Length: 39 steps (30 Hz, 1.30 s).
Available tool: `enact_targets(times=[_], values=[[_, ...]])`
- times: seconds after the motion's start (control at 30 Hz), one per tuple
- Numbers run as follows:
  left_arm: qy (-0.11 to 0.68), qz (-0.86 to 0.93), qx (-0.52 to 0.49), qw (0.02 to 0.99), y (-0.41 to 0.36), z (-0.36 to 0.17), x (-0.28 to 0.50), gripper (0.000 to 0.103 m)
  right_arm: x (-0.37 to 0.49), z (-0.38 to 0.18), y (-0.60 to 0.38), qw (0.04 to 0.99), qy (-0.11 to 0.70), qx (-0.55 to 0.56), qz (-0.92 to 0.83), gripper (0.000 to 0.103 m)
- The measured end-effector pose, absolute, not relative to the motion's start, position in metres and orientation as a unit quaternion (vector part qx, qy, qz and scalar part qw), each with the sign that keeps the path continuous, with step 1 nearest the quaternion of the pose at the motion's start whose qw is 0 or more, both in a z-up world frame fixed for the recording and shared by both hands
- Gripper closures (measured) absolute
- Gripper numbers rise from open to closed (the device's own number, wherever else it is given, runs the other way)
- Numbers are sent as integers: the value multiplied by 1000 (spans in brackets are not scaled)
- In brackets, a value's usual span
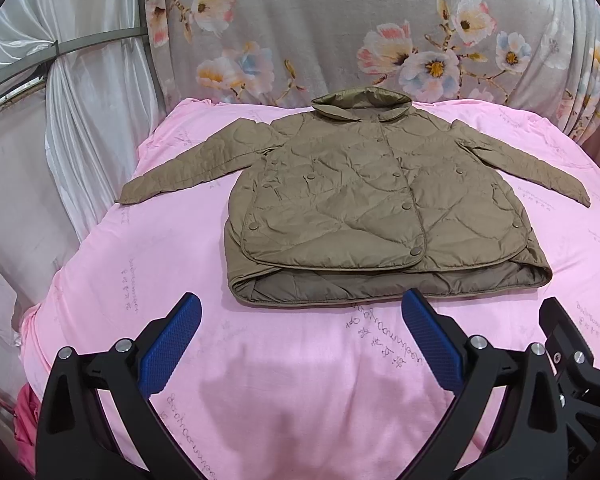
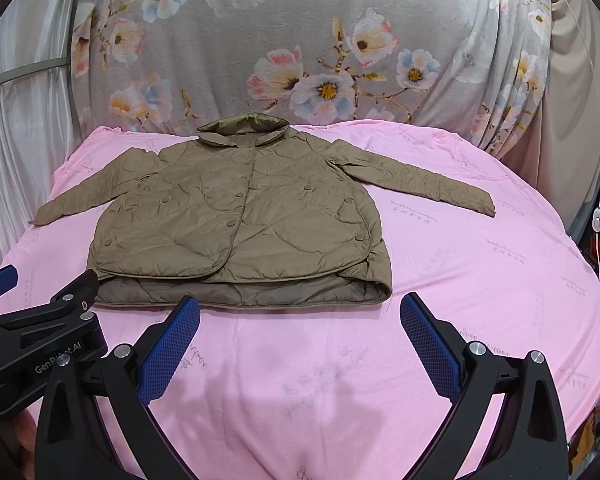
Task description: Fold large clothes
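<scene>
2 grippers hover over the near edge of the pink bed sheet [image 1: 100, 280], and I judge the folding not yet begun. The left gripper [image 1: 300, 320] and the right gripper [image 2: 300, 320] both have fingers spread wide, pinching nothing. The quilted olive jacket [image 1: 360, 200] lies flat mid-bed, buttoned front up, collar [image 1: 362, 108] pointing far toward the floral drape [image 1: 340, 20], hem near; its long axis runs left-right along both outstretched sleeves. Next, I reckon, each gripper must reach a sleeve and fold it inward.
</scene>
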<state>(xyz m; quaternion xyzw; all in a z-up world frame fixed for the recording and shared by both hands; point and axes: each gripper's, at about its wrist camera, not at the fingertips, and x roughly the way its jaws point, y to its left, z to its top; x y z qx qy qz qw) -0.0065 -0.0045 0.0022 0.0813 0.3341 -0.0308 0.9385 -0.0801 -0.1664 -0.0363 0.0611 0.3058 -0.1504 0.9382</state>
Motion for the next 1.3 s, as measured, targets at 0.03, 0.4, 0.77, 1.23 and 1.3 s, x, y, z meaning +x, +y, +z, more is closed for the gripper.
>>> enact_targets(times=[0.03, 0.4, 0.77, 1.23, 1.3], values=[[334, -31, 81, 938, -4, 2, -7, 5, -80, -36, -167, 938, 306, 61, -150, 5], [335, -29, 82, 938, -4, 2, -5, 6, -79, -37, -166, 937, 308, 61, -150, 5], [336, -28, 81, 938, -5, -1, -4, 6, -78, -38, -165, 937, 308, 62, -150, 5], [335, -27, 82, 938, -5, -2, -4, 6, -76, -40, -166, 937, 310, 62, -150, 5], [336, -28, 81, 938, -4, -1, -4, 7, -76, -40, -166, 937, 309, 63, -150, 5]])
